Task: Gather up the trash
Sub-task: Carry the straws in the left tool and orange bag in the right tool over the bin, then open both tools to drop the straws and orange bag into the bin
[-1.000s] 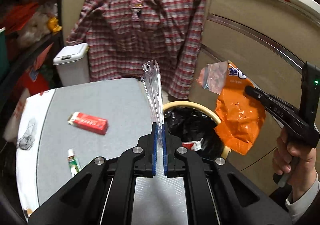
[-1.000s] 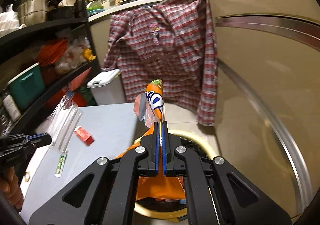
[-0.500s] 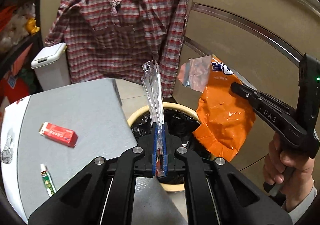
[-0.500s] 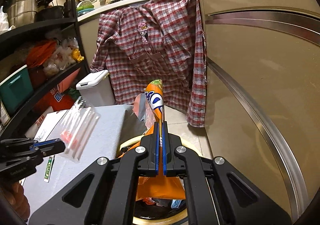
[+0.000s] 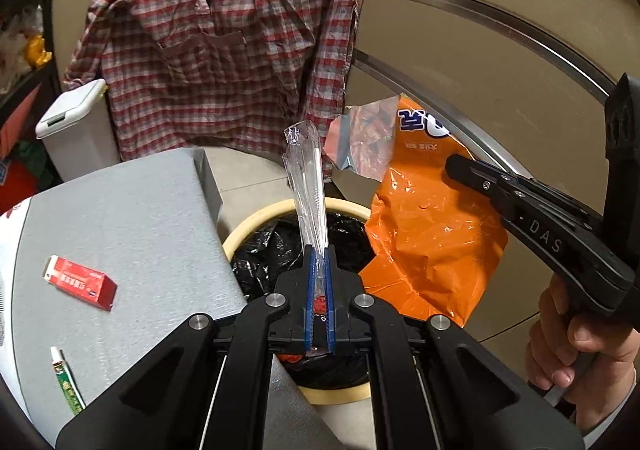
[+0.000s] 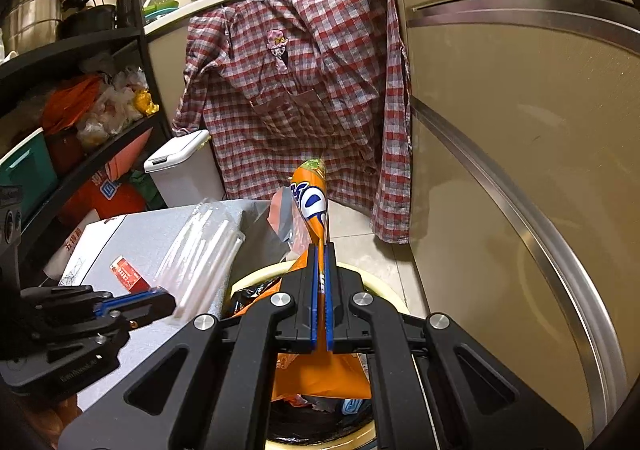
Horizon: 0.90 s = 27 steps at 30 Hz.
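Observation:
My left gripper [image 5: 319, 250] is shut on a clear plastic wrapper [image 5: 306, 185] and holds it upright over the round bin [image 5: 256, 221] with a cream rim and black liner. My right gripper [image 6: 319, 250] is shut on an orange snack bag [image 6: 310, 205] that hangs over the same bin [image 6: 256, 278]. The bag [image 5: 428, 242] and the right gripper also show in the left wrist view at right. The left gripper and its wrapper [image 6: 200, 246] show in the right wrist view at lower left.
A grey table top [image 5: 120, 226] at left carries a red box [image 5: 80, 282] and a small green tube [image 5: 66, 378]. A plaid shirt [image 5: 224, 41] hangs behind. A white lidded bin [image 5: 76, 125] stands on the floor. Beige cabinet fronts [image 6: 520, 169] run along the right; shelves [image 6: 68, 89] at left.
Both grippers have moved forward over the bin. The clear wrapper and the orange bag now hang above the black liner; the table has slid left in view.

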Tool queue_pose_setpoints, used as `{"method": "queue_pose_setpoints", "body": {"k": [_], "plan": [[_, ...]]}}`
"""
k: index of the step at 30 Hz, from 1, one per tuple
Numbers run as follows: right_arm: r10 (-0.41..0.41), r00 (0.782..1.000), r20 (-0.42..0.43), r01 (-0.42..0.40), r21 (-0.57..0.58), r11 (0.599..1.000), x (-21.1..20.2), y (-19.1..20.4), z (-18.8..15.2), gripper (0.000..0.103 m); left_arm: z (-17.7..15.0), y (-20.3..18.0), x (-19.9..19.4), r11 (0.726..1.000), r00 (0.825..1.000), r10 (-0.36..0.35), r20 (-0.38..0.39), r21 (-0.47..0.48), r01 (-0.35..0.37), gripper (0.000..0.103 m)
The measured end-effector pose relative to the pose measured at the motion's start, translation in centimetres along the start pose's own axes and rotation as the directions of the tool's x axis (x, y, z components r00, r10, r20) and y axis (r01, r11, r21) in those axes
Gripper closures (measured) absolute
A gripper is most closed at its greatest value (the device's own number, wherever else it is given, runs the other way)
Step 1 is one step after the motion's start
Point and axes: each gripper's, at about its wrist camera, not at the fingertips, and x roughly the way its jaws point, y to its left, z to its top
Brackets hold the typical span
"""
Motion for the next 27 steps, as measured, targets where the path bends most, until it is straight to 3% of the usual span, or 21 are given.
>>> {"method": "queue_pose_setpoints", "body": {"k": [5,12,21,25,27], "plan": [[-0.004,1.0,-0.01,0.004,0.007,1.0,0.5,0.0,0.0,0.095,0.3,-0.2,0.8,1.0,1.0,-0.002,-0.009,0.004,0.002,0.098],[0.001,1.0,-0.03,0.0,0.028,1.0,0.9,-0.4,-0.3,0.074,0.5,0.4,1.2,1.0,1.0,0.013,-0.018,-0.013,-0.014,0.097],[0.009,1.0,-0.029,-0.008,0.02,1.0,1.0,-0.2,-0.3,0.073,0.4,0.6,0.9,1.0,1.0,0.011,-0.014,-0.021,-0.011,0.097],[0.008,1.0,-0.023,-0.007,0.021,1.0,0.9,-0.3,-0.1,0.073,0.4,0.9,0.2,1.0,1.0,0.017,-0.006,-0.019,-0.017,0.087],[0.007,1.0,-0.017,-0.006,0.027,1.0,0.7,-0.3,-0.1,0.073,0.5,1.0,-0.1,1.0,1.0,0.013,0.0,-0.021,-0.013,0.067]]}}
